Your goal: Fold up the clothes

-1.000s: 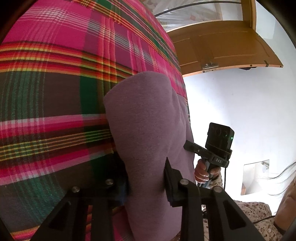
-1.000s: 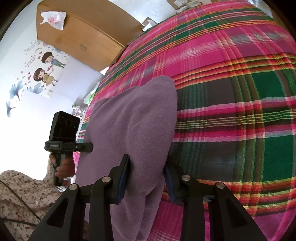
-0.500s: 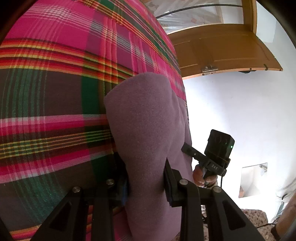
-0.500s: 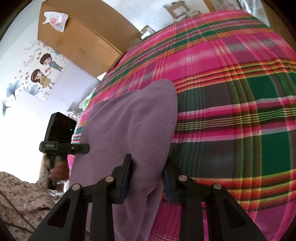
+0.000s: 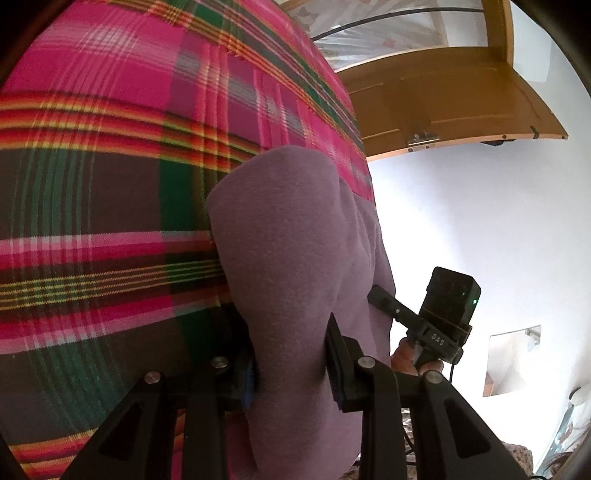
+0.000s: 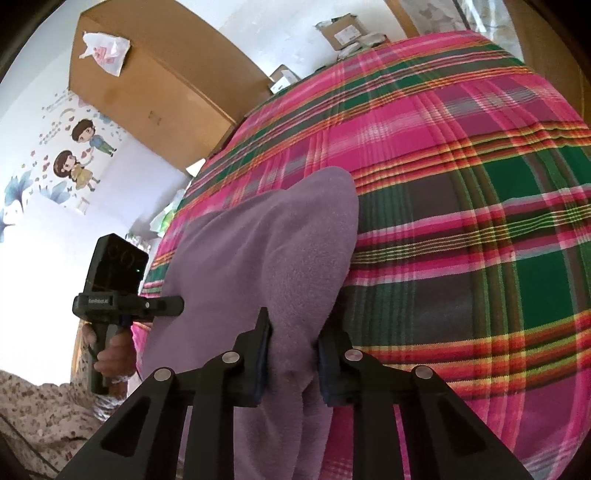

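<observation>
Nearest the lens in each wrist view, a hand-held gripper is clamped on the same mauve garment [image 5: 291, 258]: the left hand-held gripper [image 5: 290, 365] pinches one near corner, the right hand-held gripper [image 6: 293, 356] the other, each with cloth bunched between its fingers. The garment runs forward from both grippers, its long axis pointing away from the person, its far rounded end lying on the pink-and-green plaid bedspread [image 5: 92, 184]. The held edge stretches sideways between the two grippers, which sit level with each other, so neither hand looks nearer the cloth; the next fold likely carries that edge forward over the far end. Each view catches the other gripper beside the fabric, gripped by a bare hand [image 6: 110, 354]. Farther off stand a wooden cupboard [image 6: 155, 88] with a plastic bag [image 6: 105, 51] on top, cartoon wall stickers [image 6: 77, 155], and cardboard boxes [image 6: 343, 31] whose contents cannot be seen.
</observation>
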The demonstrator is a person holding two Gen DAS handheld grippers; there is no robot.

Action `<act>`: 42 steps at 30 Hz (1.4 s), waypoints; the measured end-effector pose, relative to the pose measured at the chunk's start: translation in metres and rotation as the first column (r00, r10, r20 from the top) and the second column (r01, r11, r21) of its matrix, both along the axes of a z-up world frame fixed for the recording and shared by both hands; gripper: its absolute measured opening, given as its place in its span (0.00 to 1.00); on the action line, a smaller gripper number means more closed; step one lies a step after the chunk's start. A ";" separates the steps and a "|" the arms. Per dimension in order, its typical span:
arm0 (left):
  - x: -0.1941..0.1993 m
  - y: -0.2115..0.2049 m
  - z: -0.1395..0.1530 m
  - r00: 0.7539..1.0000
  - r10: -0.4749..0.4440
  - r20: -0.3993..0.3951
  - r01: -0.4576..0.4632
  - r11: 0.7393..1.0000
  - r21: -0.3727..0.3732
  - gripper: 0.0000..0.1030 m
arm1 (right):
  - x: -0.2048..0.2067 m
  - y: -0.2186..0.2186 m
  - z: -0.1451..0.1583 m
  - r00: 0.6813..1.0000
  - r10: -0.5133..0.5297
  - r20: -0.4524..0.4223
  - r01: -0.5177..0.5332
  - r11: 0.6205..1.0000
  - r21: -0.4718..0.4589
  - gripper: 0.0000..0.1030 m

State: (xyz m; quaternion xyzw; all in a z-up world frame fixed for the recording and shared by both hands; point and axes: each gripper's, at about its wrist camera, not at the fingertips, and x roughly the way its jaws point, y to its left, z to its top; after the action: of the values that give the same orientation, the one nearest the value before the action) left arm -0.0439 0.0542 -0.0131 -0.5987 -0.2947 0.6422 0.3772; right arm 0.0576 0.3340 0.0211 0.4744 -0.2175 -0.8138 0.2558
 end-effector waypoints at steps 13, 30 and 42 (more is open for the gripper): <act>-0.036 -0.002 0.034 0.994 0.022 -0.103 -0.020 1.000 0.017 0.30 | -0.011 -0.018 0.028 0.997 -0.012 -0.074 0.010 1.000 -0.027 0.21; -0.083 -0.059 0.044 0.983 0.110 -0.147 -0.118 0.992 -0.044 0.30 | -0.084 -0.085 0.034 0.994 0.066 -0.083 -0.070 0.997 -0.043 0.21; -0.127 -0.069 0.037 0.970 0.189 -0.151 -0.197 0.980 -0.036 0.30 | -0.121 -0.113 0.032 0.994 0.059 -0.091 -0.064 0.997 -0.049 0.21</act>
State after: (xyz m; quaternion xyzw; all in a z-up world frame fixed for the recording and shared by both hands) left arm -0.1713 -0.0152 0.0237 -0.5277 -0.3066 0.7254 0.3183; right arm -0.0634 0.2207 0.0533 0.4373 -0.2120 -0.8200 0.3024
